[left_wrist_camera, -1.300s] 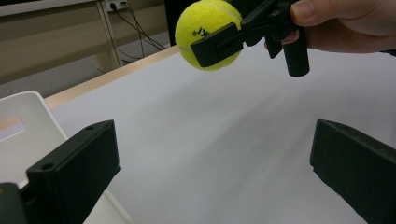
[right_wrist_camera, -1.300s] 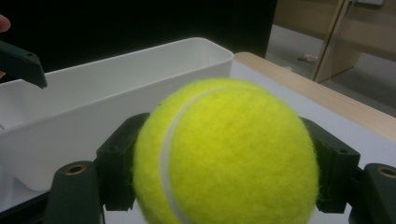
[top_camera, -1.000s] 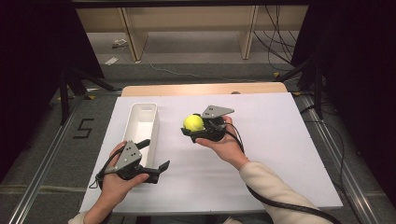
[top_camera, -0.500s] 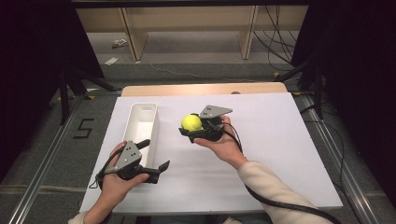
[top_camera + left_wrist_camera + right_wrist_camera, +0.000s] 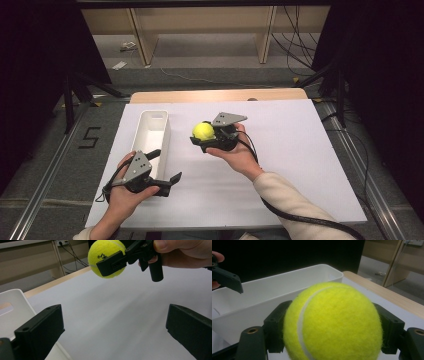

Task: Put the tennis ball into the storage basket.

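Note:
A yellow tennis ball (image 5: 203,131) is held above the white table (image 5: 300,150), with my right gripper (image 5: 205,136) shut on it. In the right gripper view the ball (image 5: 332,322) sits between both black jaws, close to the camera. A long white bin (image 5: 152,132) lies just left of the ball. My left gripper (image 5: 166,165) stands open near the bin's near end, with nothing between its jaws. In the left gripper view the ball (image 5: 106,257) hangs ahead and above, and the bin's corner (image 5: 12,305) is at the left.
The bin (image 5: 274,290) looks empty where its inside shows. Bare white tabletop stretches to the right of my right hand. A wooden strip (image 5: 215,95) edges the table's far side, and wooden furniture legs (image 5: 140,35) stand on the floor beyond.
My right gripper has edged very slightly left toward the bin with the ball in it. The left gripper has stayed where it was.

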The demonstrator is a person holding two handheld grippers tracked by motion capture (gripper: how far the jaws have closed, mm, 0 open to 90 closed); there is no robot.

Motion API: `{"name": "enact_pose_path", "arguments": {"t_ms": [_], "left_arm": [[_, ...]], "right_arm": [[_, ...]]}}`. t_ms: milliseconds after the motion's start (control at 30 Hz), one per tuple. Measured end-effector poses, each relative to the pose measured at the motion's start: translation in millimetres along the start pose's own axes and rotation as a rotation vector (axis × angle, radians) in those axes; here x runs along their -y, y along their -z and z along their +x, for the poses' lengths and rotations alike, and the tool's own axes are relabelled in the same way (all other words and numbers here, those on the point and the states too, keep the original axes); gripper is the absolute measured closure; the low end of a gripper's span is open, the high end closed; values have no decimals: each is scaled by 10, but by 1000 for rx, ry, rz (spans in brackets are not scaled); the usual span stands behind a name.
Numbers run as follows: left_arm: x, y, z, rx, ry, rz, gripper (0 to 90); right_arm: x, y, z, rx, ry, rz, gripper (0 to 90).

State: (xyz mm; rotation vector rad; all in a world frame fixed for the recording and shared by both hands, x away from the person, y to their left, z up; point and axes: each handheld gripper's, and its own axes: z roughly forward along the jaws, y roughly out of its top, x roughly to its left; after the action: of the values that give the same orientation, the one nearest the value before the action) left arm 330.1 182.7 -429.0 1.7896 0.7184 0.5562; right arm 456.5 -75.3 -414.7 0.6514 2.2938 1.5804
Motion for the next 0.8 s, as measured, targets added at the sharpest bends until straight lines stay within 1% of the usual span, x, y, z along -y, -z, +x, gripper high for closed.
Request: {"name": "enact_pose_path", "arguments": {"t_ms": [800], "left_arm": [[-4,0,-3,2,0,-2,9]], "right_arm": [[-22,-87,38,-21,-3,5,267]]}}
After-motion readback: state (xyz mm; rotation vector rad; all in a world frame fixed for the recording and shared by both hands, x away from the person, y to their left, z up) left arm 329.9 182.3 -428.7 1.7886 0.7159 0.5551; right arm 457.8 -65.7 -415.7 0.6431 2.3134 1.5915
